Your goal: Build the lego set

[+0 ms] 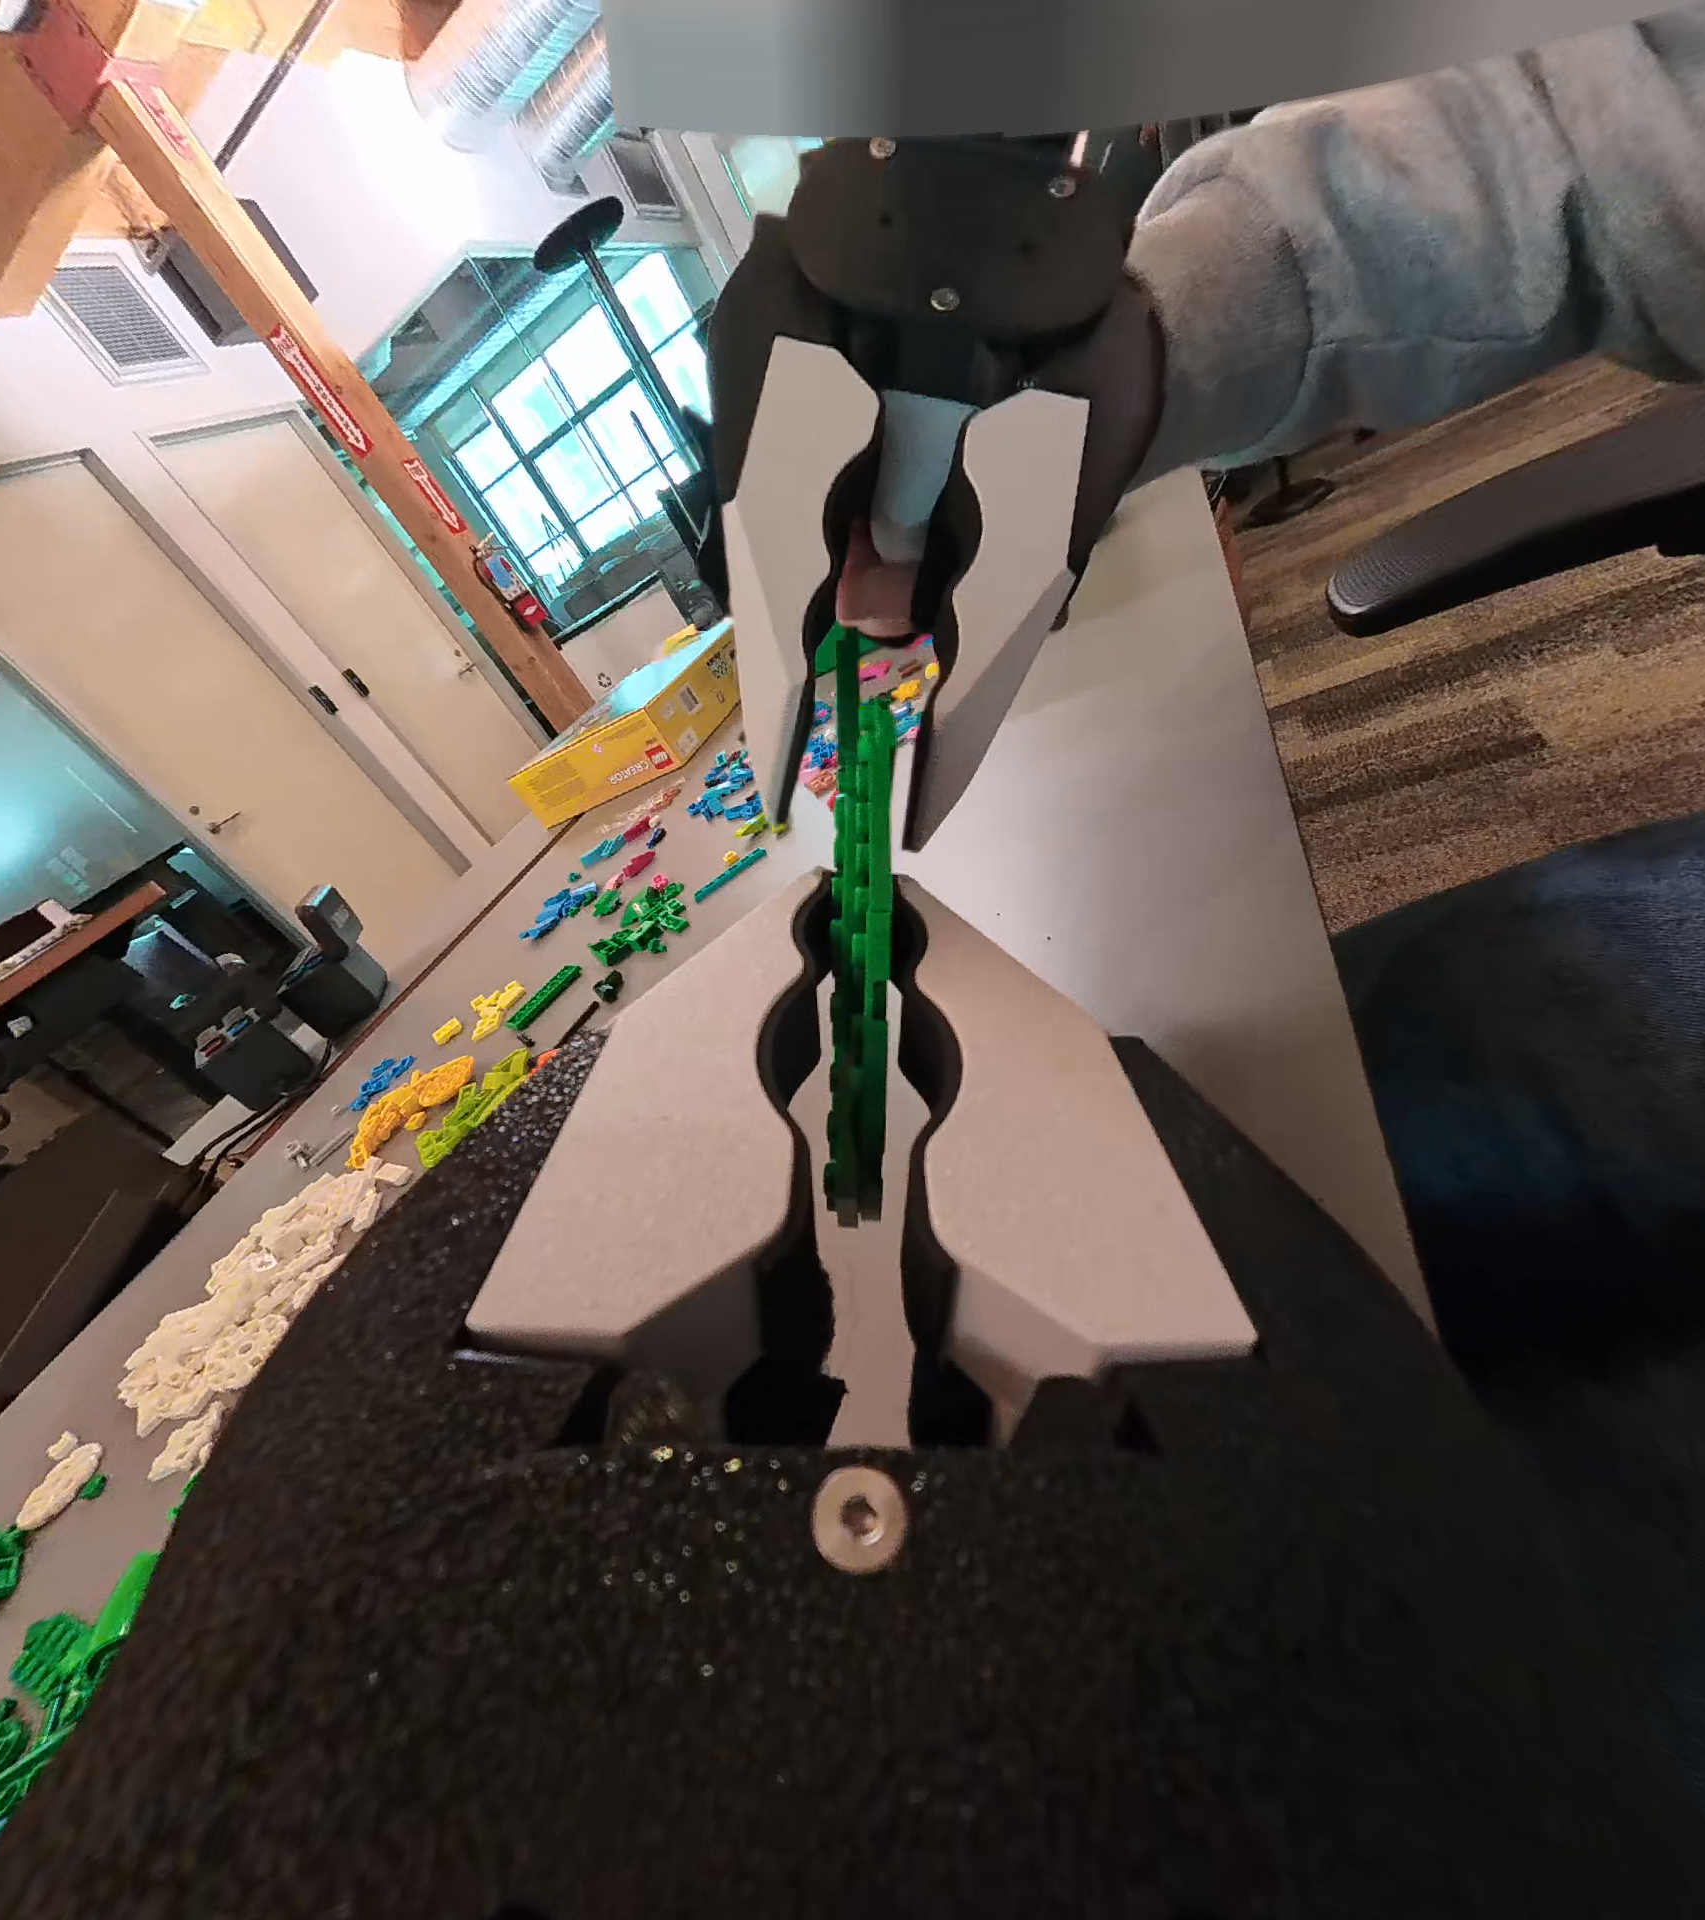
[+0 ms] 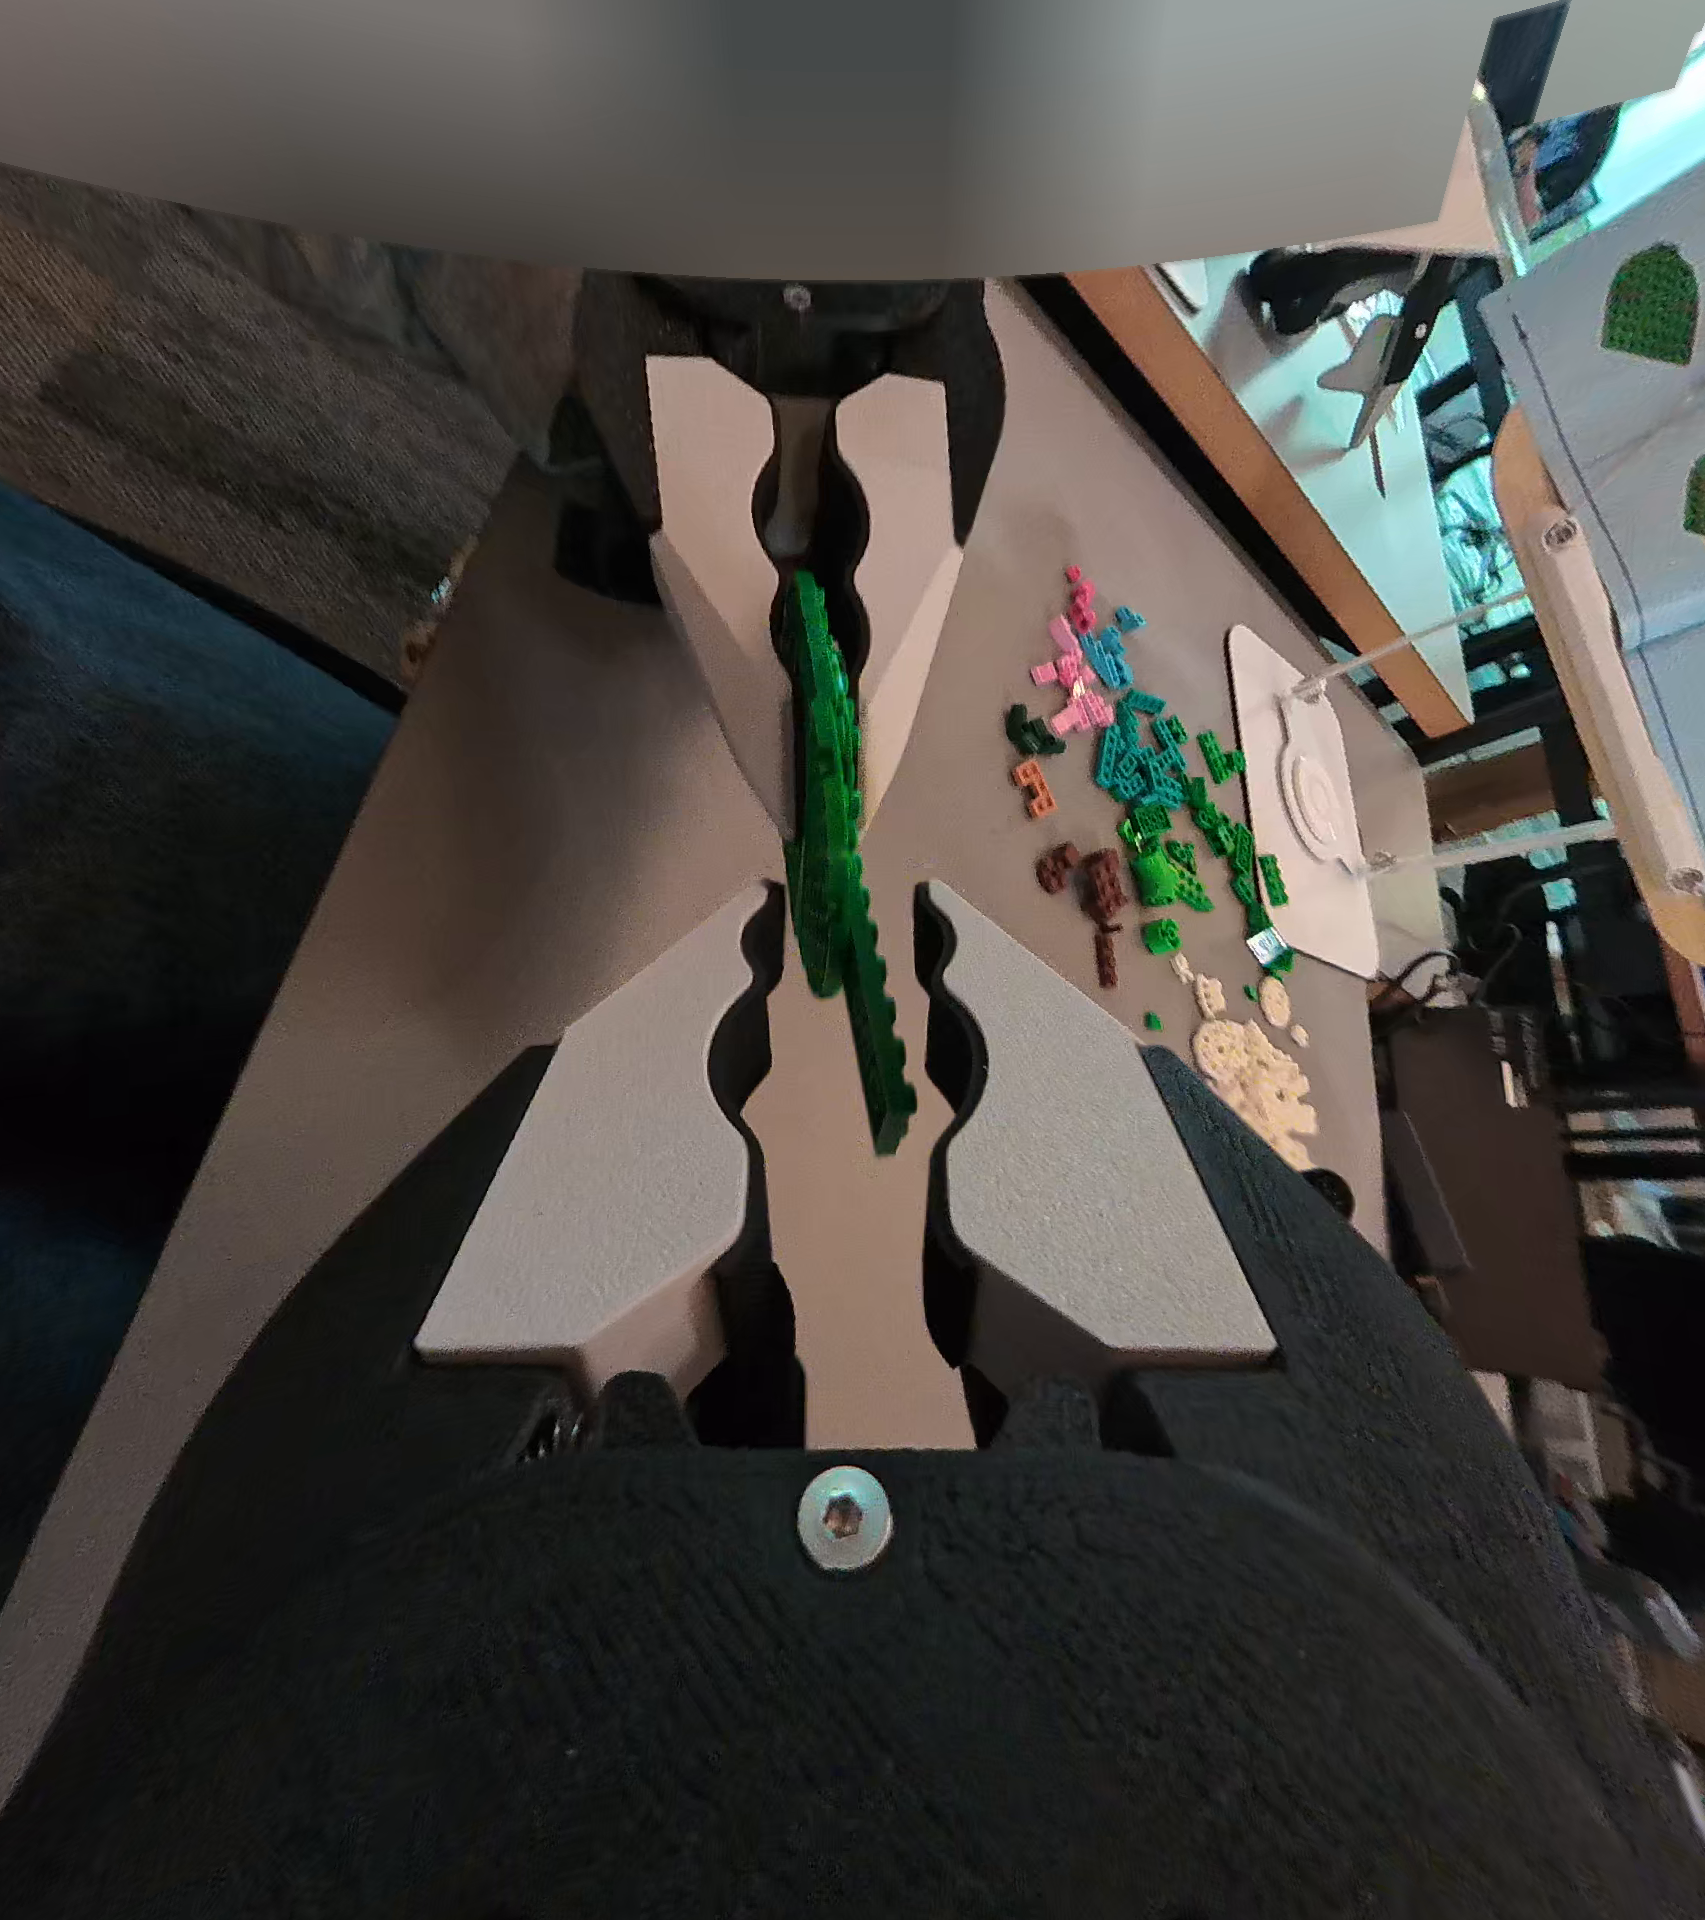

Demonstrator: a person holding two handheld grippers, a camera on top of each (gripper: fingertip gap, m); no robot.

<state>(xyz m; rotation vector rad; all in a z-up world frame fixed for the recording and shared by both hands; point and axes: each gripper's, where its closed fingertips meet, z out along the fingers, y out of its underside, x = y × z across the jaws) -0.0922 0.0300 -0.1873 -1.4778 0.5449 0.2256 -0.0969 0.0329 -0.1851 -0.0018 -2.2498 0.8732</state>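
A grey surface (image 1: pixel 1139 790) carries sorted heaps of small bricks: white ones (image 1: pixel 245 1309) and yellow ones (image 1: pixel 412 1107) on the room side of the left tool (image 1: pixel 858 894), with a yellow box (image 1: pixel 619 738) beyond them. The left tool is clamped on a green brick plate assembly (image 1: pixel 863 935) held edge-on above the surface. The right tool (image 2: pixel 848 899) stands apart around the assembly's far end, pads clear of it. The surface's near edge meets carpet (image 1: pixel 1450 675) and a chair (image 1: pixel 1554 520); doors (image 1: pixel 235 623) and windows (image 1: pixel 567 416) lie behind.
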